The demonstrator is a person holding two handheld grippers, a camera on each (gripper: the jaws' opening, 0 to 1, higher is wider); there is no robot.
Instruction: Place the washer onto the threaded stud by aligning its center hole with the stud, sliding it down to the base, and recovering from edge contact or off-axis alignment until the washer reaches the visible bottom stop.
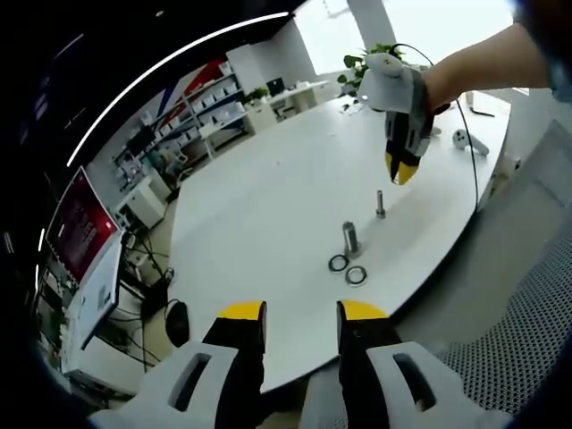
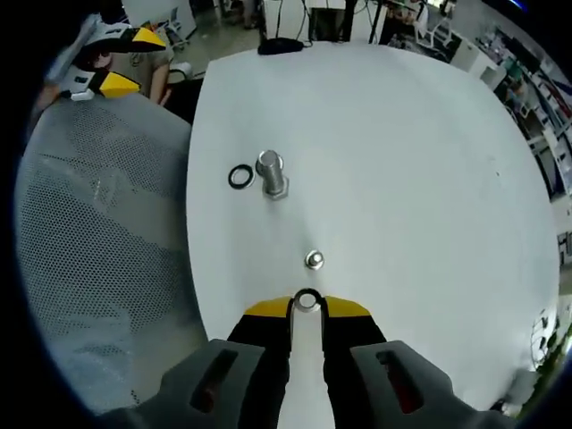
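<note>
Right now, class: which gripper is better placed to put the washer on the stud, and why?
Right. The right gripper already pinches a washer and hangs close above the thin stud. The left gripper is open, off the table edge.

white table (image 1: 268, 206), mesh chair (image 2: 98, 232), shelving (image 1: 201, 112)

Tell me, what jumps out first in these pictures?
In the right gripper view, the right gripper with yellow-tipped black jaws pinches a small silver metal washer above the big white round table. Just ahead of it stands a small upright metal threaded stud. Farther off, a thick silver bolt stands beside a black rubber ring.
</note>
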